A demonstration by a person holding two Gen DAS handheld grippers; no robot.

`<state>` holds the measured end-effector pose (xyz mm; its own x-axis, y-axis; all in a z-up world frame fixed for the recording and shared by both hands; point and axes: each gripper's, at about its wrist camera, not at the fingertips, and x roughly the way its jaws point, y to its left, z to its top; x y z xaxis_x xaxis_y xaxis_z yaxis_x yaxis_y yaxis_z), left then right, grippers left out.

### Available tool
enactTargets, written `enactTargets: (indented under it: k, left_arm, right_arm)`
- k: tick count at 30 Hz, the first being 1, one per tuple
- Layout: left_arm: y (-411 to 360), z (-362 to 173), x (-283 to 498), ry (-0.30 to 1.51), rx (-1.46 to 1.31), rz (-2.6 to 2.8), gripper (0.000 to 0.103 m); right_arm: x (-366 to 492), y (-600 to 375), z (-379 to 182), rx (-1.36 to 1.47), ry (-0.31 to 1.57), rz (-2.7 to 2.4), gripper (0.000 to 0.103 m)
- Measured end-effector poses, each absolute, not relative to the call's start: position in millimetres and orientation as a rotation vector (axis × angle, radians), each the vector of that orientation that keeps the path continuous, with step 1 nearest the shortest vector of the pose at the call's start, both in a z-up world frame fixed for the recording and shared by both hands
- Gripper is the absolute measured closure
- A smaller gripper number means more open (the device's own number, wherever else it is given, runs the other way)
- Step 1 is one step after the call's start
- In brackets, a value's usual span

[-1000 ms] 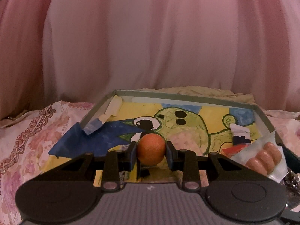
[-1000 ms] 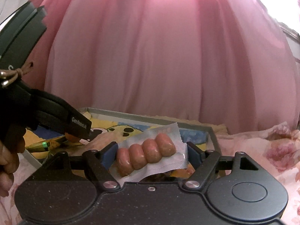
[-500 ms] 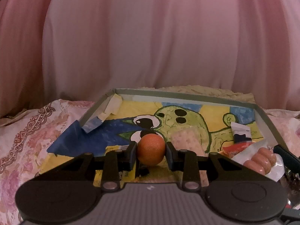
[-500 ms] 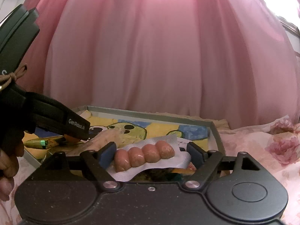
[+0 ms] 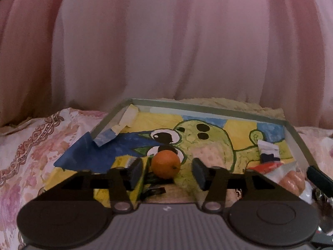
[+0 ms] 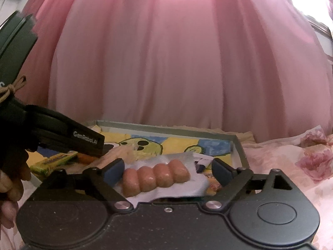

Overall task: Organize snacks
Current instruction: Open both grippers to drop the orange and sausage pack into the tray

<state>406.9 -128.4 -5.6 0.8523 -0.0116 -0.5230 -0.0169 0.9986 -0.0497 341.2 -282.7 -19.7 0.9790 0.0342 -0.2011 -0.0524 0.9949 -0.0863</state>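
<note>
Sausage pack (image 5: 292, 182) behind left tongs (image 5: 165, 171)

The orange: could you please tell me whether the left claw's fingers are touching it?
Apart. The left wrist view shows the left claw open, with tray visible between each finger and the orange.

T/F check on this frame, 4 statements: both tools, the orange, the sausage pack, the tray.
1. The left tool is clamped on the orange. False: its jaws stand open, with gaps on both sides of the orange.
2. The right tool is open. True: the sausage pack lies between its spread fingers.
3. The tray has a cartoon picture lining its floor. True.
4. The sausage pack holds two sausages. False: four show side by side.
</note>
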Motion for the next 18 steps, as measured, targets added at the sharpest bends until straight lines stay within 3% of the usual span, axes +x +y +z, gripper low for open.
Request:
enactTargets:
  k: [6,11,18]
  left_arm:
    - [-119.4,2.6,400.5,0.5,-0.107,0.033,0.017]
    - [-116.2,11.0,393.4,0.465,-0.108,0.054,0.007]
    - [-107.4,22.7,371.4,0.414,-0.158,0.097,0.001]
  right_arm:
    - [339.9,-284.0,-17.1,-0.073,0.19,0.039,0.005]
    - [337.4,-287.7,-9.5,-0.046,0.178,0.026,0.002]
    - [324.2,-295.3,11.6,-0.009,0.146,-0.006,0.001]
